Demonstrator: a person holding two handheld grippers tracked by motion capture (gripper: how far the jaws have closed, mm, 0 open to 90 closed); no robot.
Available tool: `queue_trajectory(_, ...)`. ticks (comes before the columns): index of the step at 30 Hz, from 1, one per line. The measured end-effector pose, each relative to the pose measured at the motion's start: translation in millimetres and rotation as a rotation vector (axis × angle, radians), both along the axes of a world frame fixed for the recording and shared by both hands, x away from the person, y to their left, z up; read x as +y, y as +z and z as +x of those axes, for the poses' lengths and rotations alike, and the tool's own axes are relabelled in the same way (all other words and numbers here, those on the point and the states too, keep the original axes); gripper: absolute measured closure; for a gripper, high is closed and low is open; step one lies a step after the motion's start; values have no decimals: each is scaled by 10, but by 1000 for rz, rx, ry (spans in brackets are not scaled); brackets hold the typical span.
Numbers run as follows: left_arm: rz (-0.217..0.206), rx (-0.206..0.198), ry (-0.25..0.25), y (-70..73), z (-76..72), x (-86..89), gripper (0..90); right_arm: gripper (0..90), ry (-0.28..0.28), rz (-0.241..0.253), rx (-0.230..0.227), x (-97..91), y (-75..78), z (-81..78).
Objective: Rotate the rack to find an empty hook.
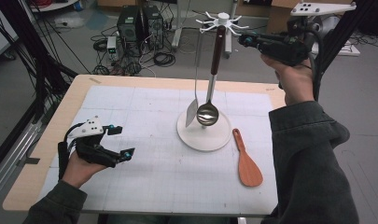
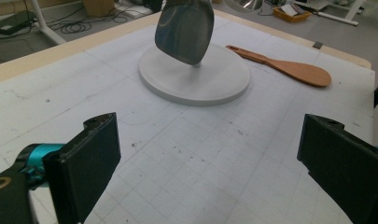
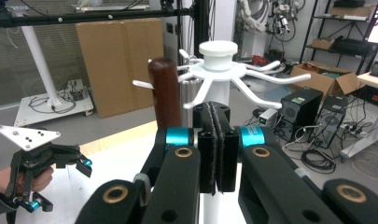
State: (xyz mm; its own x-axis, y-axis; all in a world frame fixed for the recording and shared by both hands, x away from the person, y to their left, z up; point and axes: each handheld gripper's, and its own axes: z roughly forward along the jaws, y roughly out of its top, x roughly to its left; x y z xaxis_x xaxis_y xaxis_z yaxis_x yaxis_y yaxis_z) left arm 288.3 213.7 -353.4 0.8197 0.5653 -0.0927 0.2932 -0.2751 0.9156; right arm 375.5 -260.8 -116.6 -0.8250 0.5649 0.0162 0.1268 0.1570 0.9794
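Observation:
A white hook rack (image 1: 222, 18) stands on a round white base (image 1: 196, 138) at mid-table. From it hang a ladle with a brown handle (image 1: 218, 49) and a steel bowl (image 1: 207, 113), and a metal spatula (image 1: 192, 112). A wooden rice paddle (image 1: 247, 161) lies flat to the right of the base. My right gripper (image 1: 243, 39) is held high beside the top of the ladle handle (image 3: 164, 93). Its pads are pressed together (image 3: 216, 112) with nothing between them. My left gripper (image 1: 123, 141) rests low at the table's left, open and empty (image 2: 205, 158), facing the spatula blade (image 2: 185, 30).
The gridded white mat (image 1: 144, 177) covers most of the wooden table (image 1: 46, 135). Beyond the far edge, computer towers (image 1: 140, 21) and cables lie on the floor. Cardboard boxes (image 3: 116, 60) and shelving stand behind the rack.

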Motion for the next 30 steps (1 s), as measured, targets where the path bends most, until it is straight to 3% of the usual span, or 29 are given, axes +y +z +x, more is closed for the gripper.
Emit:
queue_trajectory(19,-3,-11,9,14,-15,11,65,900,13,-42,-29,213,108,-158)
queue_trajectory(30,-6,-10,10,15,-17,13,65,900,35,-65,-41,370,119,-170)
